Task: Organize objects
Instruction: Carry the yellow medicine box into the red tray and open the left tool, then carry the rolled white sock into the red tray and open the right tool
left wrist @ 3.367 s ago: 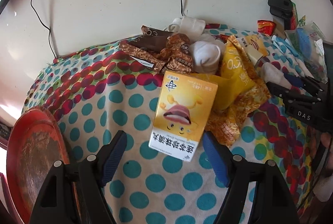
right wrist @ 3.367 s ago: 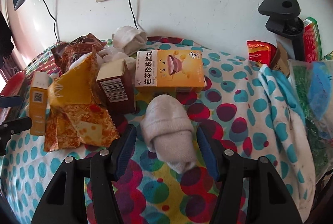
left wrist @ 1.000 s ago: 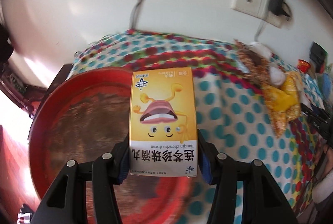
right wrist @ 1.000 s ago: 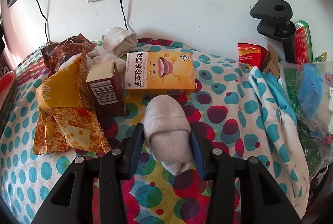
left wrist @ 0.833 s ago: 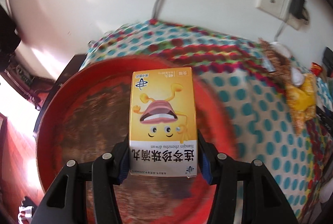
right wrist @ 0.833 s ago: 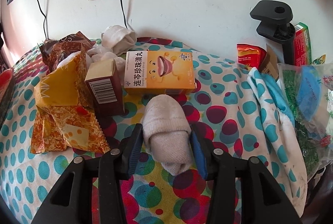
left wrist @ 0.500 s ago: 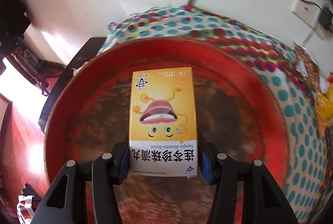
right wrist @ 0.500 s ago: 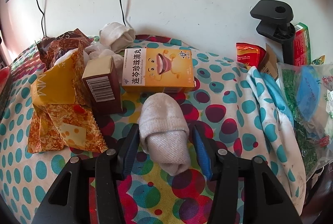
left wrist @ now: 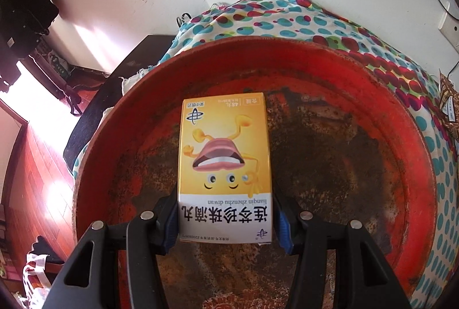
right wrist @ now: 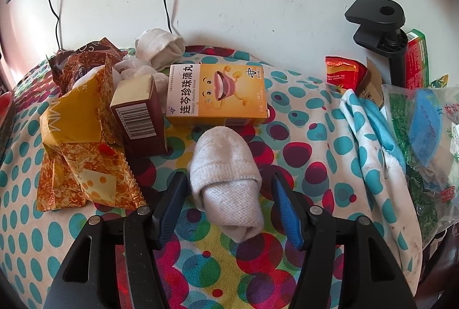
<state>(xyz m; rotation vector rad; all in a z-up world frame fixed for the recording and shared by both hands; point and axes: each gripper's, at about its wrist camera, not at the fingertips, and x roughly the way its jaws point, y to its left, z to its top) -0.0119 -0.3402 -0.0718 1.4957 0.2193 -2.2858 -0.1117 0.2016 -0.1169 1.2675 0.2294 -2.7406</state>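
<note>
Left gripper (left wrist: 225,218) clamps yellow medicine box (left wrist: 224,165) over red tray (left wrist: 401,119) (release next); right gripper (right wrist: 228,205) opening around rolled sock (right wrist: 228,179).

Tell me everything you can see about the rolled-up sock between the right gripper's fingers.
The rolled sock is off-white knit, slightly grubby, folded into a bundle with its cuff turned over the roll. It lies on the polka-dot cloth, in front of the yellow box. The right gripper straddles it with jaws opening, and gaps show between the blue pads and the sock on both sides.
</note>
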